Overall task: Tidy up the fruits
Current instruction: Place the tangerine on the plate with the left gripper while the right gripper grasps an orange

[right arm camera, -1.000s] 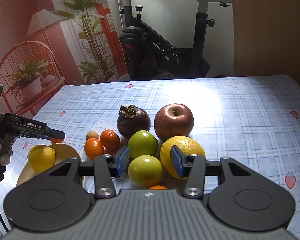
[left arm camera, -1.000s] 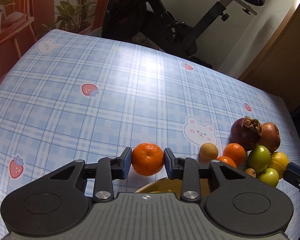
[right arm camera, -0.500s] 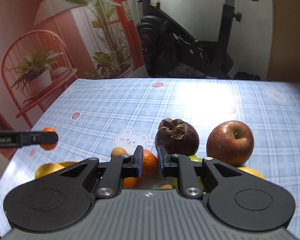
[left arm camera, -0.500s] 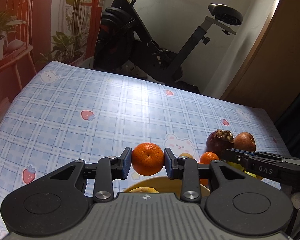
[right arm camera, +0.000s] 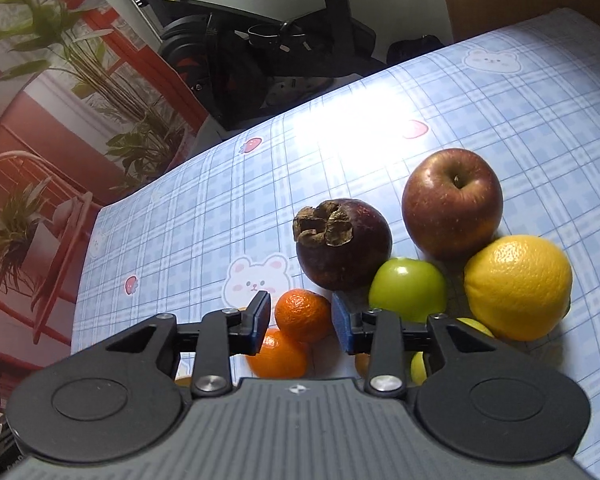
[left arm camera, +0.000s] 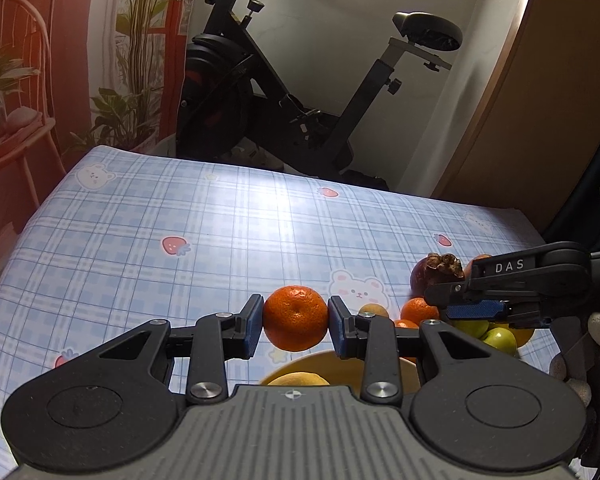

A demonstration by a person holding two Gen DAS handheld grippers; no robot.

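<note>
My left gripper (left arm camera: 296, 322) is shut on a small mandarin (left arm camera: 296, 314), held in the air above a yellow plate (left arm camera: 380, 364) that holds a lemon (left arm camera: 296, 379). My right gripper (right arm camera: 301, 322) hangs over the fruit pile, its jaws opening. Another mandarin (right arm camera: 304, 314) lies between its pads without being squeezed. A second mandarin (right arm camera: 278, 354) lies just below it. Around them sit a mangosteen (right arm camera: 344, 244), a red apple (right arm camera: 452, 204), a green fruit (right arm camera: 408, 290) and a large yellow citrus (right arm camera: 518, 288). The right gripper (left arm camera: 452, 302) also shows at the right of the left wrist view.
The table (left arm camera: 220, 220) wears a blue checked cloth with bears and strawberries. An exercise bike (left arm camera: 260, 92) stands beyond its far edge, beside plants and a red wall picture. A wooden door (left arm camera: 540, 120) is at the far right.
The right gripper swung left across the pile, from the green fruit to the mandarins, rolling as it went; its jaws shut, then parted. The left gripper tilted up, still holding its mandarin.
</note>
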